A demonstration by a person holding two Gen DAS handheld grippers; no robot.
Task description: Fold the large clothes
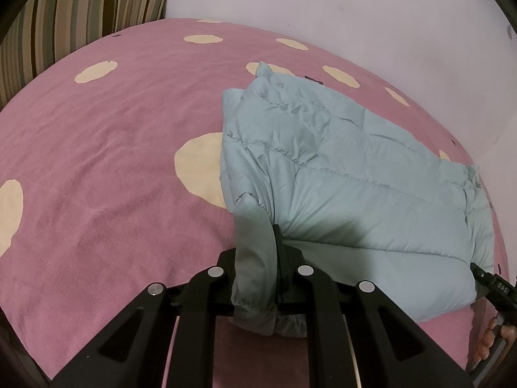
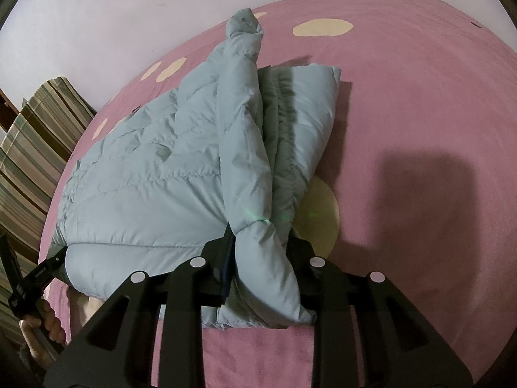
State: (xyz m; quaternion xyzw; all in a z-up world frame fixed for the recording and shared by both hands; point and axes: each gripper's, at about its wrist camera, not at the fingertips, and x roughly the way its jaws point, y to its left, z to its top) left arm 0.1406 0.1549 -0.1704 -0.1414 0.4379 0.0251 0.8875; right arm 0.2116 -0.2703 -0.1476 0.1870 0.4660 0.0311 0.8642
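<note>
Bed [image 1: 97, 177] carried jacket [image 1: 339, 168], half-folded, near wall side. Jacket looked puffy, light, soft, slick shell; best held at hem corners. Left tool [image 1: 258, 278] clamped narrow on near hem corner. Right tool [image 2: 261, 271] likewise pinched bunched hem [image 2: 268, 274].

Pink bedspread [image 1: 97, 161] with cream ovals [image 1: 197, 168], wrinkled, covering the bed. Striped cushion [image 1: 80, 3] at the far left corner, propped against a pale wall [image 1: 355, 9]. Dark shadow [image 2: 426, 187] across the spread.
</note>
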